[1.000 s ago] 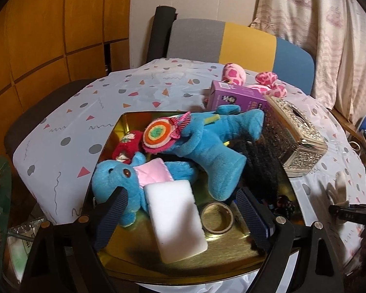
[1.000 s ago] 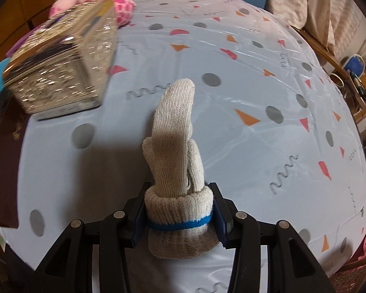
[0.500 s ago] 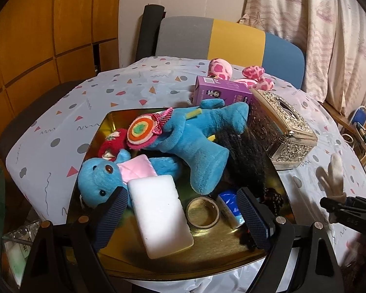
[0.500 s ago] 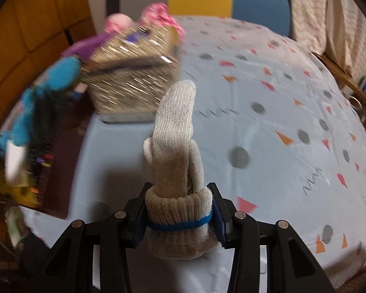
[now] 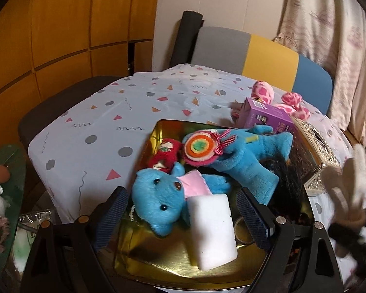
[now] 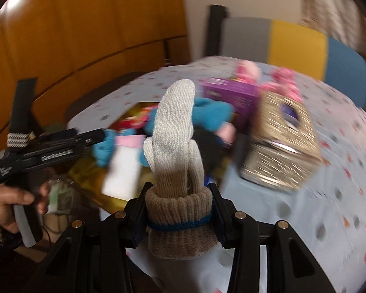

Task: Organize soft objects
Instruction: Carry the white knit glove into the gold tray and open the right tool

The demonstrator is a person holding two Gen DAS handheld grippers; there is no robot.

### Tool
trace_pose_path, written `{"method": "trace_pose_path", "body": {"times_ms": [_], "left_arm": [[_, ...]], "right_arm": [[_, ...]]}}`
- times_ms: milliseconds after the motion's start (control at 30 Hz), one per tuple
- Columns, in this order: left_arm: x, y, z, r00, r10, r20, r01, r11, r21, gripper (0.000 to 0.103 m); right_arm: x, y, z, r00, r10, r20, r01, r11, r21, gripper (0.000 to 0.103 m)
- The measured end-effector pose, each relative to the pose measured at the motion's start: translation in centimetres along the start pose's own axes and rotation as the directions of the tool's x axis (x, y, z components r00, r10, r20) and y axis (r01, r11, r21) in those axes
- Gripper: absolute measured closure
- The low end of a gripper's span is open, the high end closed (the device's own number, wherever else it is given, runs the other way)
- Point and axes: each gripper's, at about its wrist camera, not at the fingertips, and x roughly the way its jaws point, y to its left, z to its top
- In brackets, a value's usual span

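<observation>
My right gripper is shut on the cuff of a beige knit glove, whose fingers stand up above the jaws; the same glove shows blurred at the right edge of the left wrist view. My left gripper hangs open over the near edge of a gold tray, its pads either side of a blue teddy bear and a white foam block without touching them. On the tray also lie a second blue plush, a round felt lollipop and a red plush.
A purple box, a pink spotted plush and an ornate silver tissue box stand behind the tray on the patterned tablecloth. A tape roll and dark hair-like stuff lie on the tray. A multicoloured chair is at the back.
My right gripper has lifted the glove off the tablecloth and swung left toward the tray. The left gripper has drifted slightly, still open over the tray's near edge.
</observation>
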Motion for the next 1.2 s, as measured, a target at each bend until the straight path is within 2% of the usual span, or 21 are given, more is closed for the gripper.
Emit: {"method": "trace_pose_path", "body": {"times_ms": [100, 300, 367, 433, 500, 667, 733, 767, 800, 900, 1033, 1133, 1200], "left_arm": [[0.0, 0.1, 0.0, 1.0, -0.001, 0.0, 0.001, 1.0, -0.001, 0.012], [0.3, -0.7, -0.5, 1.0, -0.012, -0.018, 0.012, 1.0, 0.019, 0.012], [0.5, -1.0, -0.7, 1.0, -0.014, -0.021, 0.015, 1.0, 0.024, 0.012], [0.7, -1.0, -0.7, 1.0, -0.015, -0.027, 0.016, 1.0, 0.021, 0.012], [0.9, -1.0, -0.8, 0.999, -0.015, -0.033, 0.015, 1.0, 0.017, 0.012], [1.1, -0.8, -0.9, 0.999, -0.012, -0.037, 0.013, 1.0, 0.011, 0.012], [1.1, -0.9, -0.8, 0.999, -0.009, -0.031, 0.01, 1.0, 0.013, 0.012], [1.2, -0.9, -0.8, 0.999, -0.01, -0.031, 0.01, 1.0, 0.014, 0.012], [1.2, -1.0, -0.8, 0.999, -0.01, -0.032, 0.01, 1.0, 0.017, 0.012], [1.1, -1.3, -0.8, 1.0, -0.012, -0.029, 0.012, 1.0, 0.026, 0.012], [0.7, -1.5, -0.7, 1.0, -0.011, -0.019, 0.011, 0.999, 0.036, 0.012], [0.5, -1.6, -0.7, 1.0, -0.012, -0.018, 0.013, 0.999, 0.038, 0.012], [0.3, -1.8, -0.7, 1.0, -0.018, -0.015, 0.019, 0.999, 0.039, 0.012]], "right_arm": [[3.1, 1.2, 0.6, 0.999, 0.024, -0.049, -0.026, 0.999, -0.047, 0.059], [8.0, 1.7, 0.3, 0.986, 0.04, -0.162, -0.049, 0.997, -0.053, 0.056], [8.3, 1.6, 0.1, 0.984, 0.06, -0.169, -0.066, 0.997, -0.028, 0.054], [8.4, 1.4, -0.1, 0.984, 0.071, -0.166, -0.076, 0.997, -0.025, 0.047], [7.7, 1.2, -0.2, 0.983, 0.093, -0.158, -0.097, 0.995, -0.014, 0.034], [6.3, 1.1, -0.2, 0.984, 0.101, -0.149, -0.105, 0.994, -0.021, 0.033], [5.7, 1.3, -0.4, 0.984, 0.094, -0.152, -0.101, 0.994, -0.036, 0.038], [5.9, 1.5, -0.5, 0.985, 0.076, -0.157, -0.086, 0.995, -0.058, 0.053], [6.1, 1.7, -0.4, 0.983, 0.071, -0.167, -0.083, 0.994, -0.069, 0.062], [6.9, 2.2, -0.4, 0.981, 0.078, -0.175, -0.091, 0.993, -0.071, 0.065], [8.0, 2.3, -0.1, 0.987, 0.008, -0.16, -0.025, 0.994, -0.102, 0.067], [8.2, 1.9, -0.2, 0.987, -0.012, -0.161, -0.002, 0.996, -0.089, 0.067], [8.2, 1.5, -0.5, 0.986, 0.001, -0.165, -0.012, 0.998, -0.063, 0.067]]}}
